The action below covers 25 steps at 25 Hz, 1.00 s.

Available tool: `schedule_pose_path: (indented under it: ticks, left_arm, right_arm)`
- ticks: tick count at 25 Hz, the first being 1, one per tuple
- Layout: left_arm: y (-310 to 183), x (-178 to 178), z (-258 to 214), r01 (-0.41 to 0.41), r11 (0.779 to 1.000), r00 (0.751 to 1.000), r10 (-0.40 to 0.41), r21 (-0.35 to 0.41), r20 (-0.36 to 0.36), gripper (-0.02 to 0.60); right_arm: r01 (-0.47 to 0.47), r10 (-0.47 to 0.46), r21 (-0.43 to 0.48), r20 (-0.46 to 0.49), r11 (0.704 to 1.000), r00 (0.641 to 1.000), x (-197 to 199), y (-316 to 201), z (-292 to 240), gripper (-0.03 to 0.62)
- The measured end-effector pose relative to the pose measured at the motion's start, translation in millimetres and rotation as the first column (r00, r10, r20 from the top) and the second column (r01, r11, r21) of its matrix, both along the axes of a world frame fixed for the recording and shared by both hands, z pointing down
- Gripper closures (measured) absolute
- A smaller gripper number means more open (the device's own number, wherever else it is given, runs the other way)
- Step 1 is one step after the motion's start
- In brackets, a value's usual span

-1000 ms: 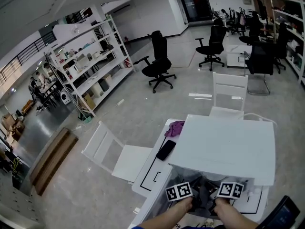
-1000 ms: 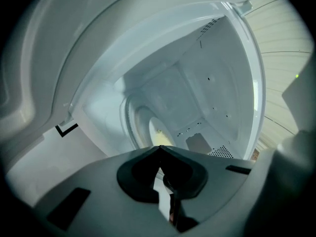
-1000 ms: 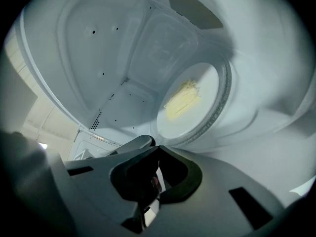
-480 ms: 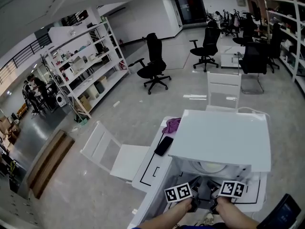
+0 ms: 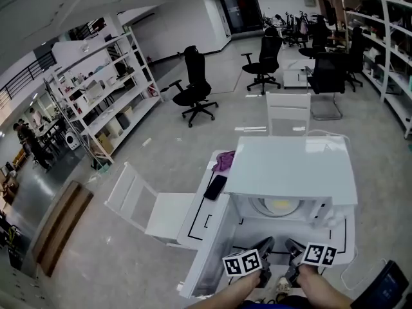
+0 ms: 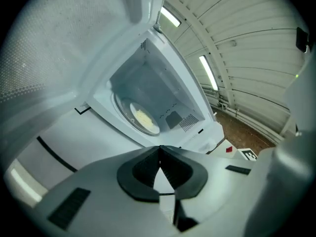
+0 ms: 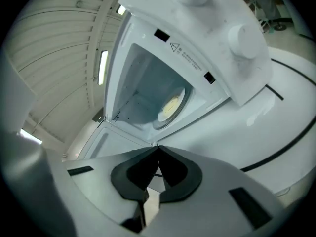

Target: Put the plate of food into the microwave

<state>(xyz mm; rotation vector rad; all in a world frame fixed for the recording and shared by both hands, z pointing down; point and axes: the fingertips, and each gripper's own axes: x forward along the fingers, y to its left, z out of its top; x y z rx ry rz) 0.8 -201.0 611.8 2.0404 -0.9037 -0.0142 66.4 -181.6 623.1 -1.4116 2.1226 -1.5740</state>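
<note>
Your plate of food point(image 5: 278, 206) is already inside the microwave point(image 5: 290, 172). It lies flat on the round turntable in the middle of the cavity and carries a pale yellow heap. The microwave door point(image 5: 205, 256) stands swung open on the left of the cavity.

Your left claw point(image 5: 265, 243) and right claw point(image 5: 293, 246) are both clenched tip to tip on nothing. They hang side by side just in front of the open cavity, well apart from the plate.

The microwave stands on a white worktop point(image 5: 206, 221) marked with black lines. On it, left of the microwave, lie a black phone point(image 5: 215, 187) and, farther back, a purple cloth point(image 5: 224, 161).

A white chair point(image 5: 151, 208) stands beside the worktop and another point(image 5: 288, 114) behind it. Beyond are a grey floor, black office chairs point(image 5: 193, 85) and white shelving point(image 5: 109, 95) loaded with goods.
</note>
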Motion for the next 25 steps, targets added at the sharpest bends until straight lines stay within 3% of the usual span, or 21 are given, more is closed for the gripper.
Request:
schedule_pose_path:
  ticks: [10,25]
  left_arm:
    - [65,-1,-19,-0.071,0.997,0.997,0.072,0.040,-0.039,0.577]
    - [83,3,-31,-0.022,0.998,0.999,0.024,0.056,-0.029,0.577]
  right_arm:
    - [-0.034,0.041,0.097,-0.075,0.995,0.996,11,72,-32,0.592]
    - [-0.022,0.030,0.140,-0.058,0.990,0.998,38,92,-53,0.592]
